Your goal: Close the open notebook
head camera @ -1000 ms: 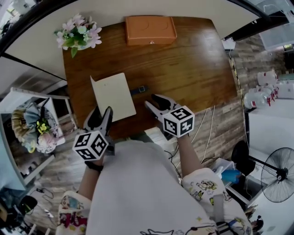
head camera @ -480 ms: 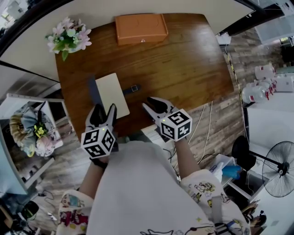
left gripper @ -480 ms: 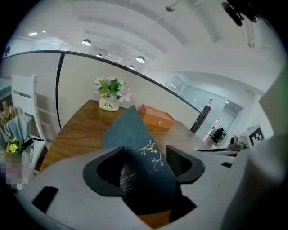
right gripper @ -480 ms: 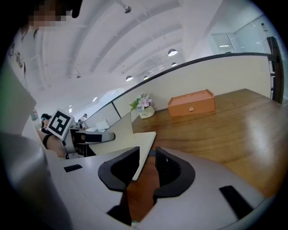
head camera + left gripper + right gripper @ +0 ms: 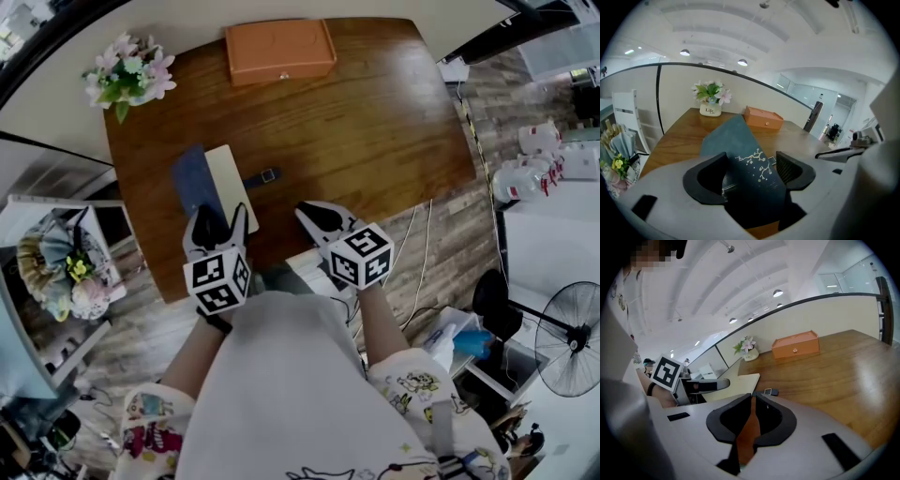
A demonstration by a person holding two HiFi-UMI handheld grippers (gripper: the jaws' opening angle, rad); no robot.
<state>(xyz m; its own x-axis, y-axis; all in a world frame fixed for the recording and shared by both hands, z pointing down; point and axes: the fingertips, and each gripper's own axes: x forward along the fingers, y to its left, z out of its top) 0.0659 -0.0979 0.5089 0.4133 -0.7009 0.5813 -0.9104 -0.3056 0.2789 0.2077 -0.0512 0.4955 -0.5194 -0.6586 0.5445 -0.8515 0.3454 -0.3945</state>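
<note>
The notebook [image 5: 212, 183] is found near the counter's [image 5: 375, 122] left front edge, its blue cover [image 5: 740, 154] tilted above the cream page [image 5: 236, 178], not yet flat. The left hand-held gripper [image 5: 751, 168] has just been opened wide, with the cover left loose between the jaws. The right hand-held gripper [image 5: 752, 401] has just been clenched, empty. The cover is best let fall, then pressed flat from above.

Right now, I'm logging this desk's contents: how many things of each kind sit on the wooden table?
Notebook: 1
Orange box: 1
Potted flowers: 1
Total: 3
</note>
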